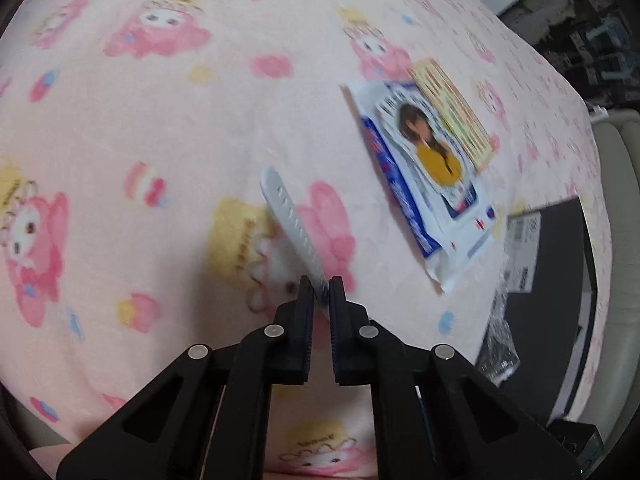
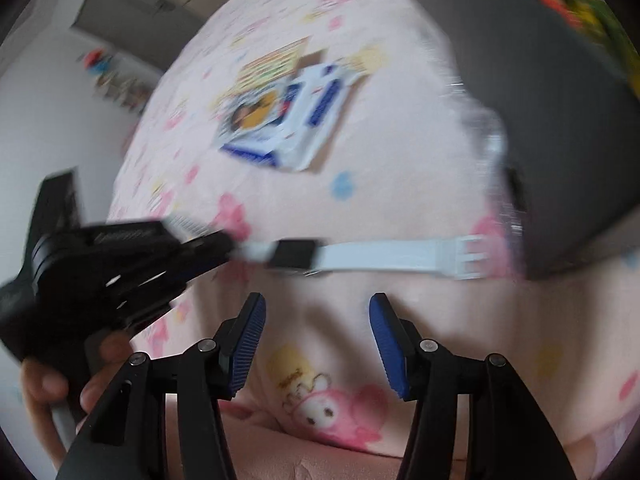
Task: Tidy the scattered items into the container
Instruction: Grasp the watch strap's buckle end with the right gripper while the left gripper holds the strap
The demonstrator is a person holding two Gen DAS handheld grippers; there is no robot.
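Observation:
My left gripper [image 1: 320, 288] is shut on a white watch, pinching its perforated strap [image 1: 290, 226] and holding it above the pink blanket. In the right wrist view the left gripper [image 2: 224, 244] holds the watch [image 2: 380, 256] stretched out level, its black face in the middle and its buckle end next to the dark container [image 2: 560, 120]. My right gripper [image 2: 316, 332] is open and empty, below the watch. A blue and white packet [image 1: 436, 184] with a yellow booklet [image 1: 452, 112] lies on the blanket; it also shows in the right wrist view [image 2: 288, 120].
The pink cartoon-print blanket [image 1: 160, 120] covers the whole surface. The dark container [image 1: 552, 288] sits at the right edge with crinkled clear plastic [image 1: 498, 344] and a label at its rim. Shelves and furniture stand beyond the bed. A hand [image 2: 44, 384] holds the left gripper.

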